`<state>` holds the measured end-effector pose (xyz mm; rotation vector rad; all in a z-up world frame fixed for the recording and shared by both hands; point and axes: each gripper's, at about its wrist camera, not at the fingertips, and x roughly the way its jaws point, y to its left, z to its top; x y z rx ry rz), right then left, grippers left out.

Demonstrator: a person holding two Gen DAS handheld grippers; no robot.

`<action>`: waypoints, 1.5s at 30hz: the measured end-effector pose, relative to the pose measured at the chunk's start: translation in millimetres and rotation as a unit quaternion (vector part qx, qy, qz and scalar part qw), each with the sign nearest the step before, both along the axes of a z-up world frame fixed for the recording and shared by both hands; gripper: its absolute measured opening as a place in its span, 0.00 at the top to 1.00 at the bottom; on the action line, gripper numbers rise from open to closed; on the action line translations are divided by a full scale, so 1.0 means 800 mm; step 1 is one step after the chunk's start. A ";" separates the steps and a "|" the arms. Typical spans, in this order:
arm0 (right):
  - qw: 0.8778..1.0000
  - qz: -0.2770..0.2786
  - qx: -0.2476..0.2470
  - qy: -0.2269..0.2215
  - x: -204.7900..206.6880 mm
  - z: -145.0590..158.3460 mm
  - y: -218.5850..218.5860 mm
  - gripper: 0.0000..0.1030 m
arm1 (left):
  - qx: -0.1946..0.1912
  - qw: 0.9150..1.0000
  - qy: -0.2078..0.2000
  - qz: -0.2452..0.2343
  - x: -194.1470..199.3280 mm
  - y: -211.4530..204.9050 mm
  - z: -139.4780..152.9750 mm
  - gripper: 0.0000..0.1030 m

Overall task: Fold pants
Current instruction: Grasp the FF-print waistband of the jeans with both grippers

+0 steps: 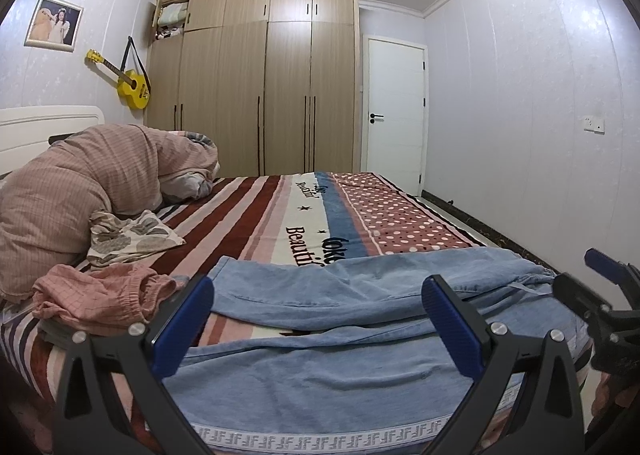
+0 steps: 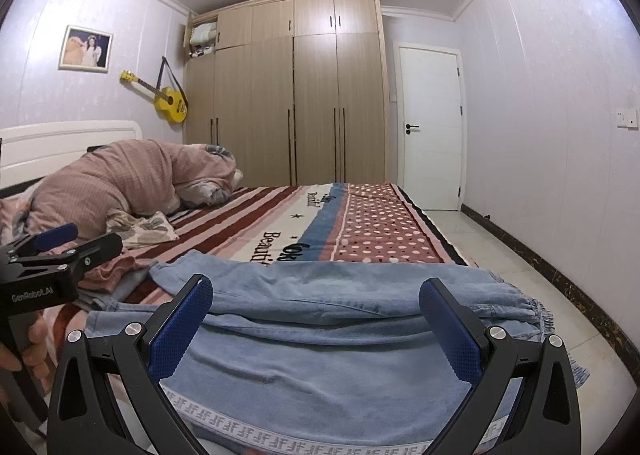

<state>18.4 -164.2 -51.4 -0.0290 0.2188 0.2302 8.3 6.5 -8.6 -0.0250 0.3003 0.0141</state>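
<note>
While the blue pants (image 1: 320,319) lie rumpled across the near edge of the bed (image 1: 280,215), I'm at the start: nothing grabbed yet. L gripper (image 1: 320,319) and R gripper (image 2: 316,323) hover level over the cloth, jaws wide apart, empty. Next, I judge: pinch waistband and hem, pull flat.

White lettering reading "GenRobot.AI" is printed on the black body of the left tongs (image 2: 56,251), seen at the left edge of the right wrist view. The striped blanket (image 1: 256,215) on the bed carries the word "Beautiful" in dark script on its cream band, partly covered by blue cloth, with a second, smaller copy farther away. Dark letters on the blue band beside it are cut off and unclear. The blanket's white hem repeats an "FF"-like monogram.
</note>
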 end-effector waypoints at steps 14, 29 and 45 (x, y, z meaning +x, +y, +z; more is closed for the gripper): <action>0.990 0.003 0.078 0.117 0.014 -0.062 -0.067 0.05 | 0.021 0.999 0.044 0.004 0.011 0.068 -0.046 0.01; 0.934 -0.036 0.211 0.285 0.041 -0.202 -0.140 0.22 | -0.130 0.966 0.223 0.029 0.016 0.179 -0.198 0.01; 0.933 -0.080 0.201 0.286 0.047 -0.202 -0.138 0.21 | -0.222 0.942 0.251 0.010 0.021 0.189 -0.232 0.09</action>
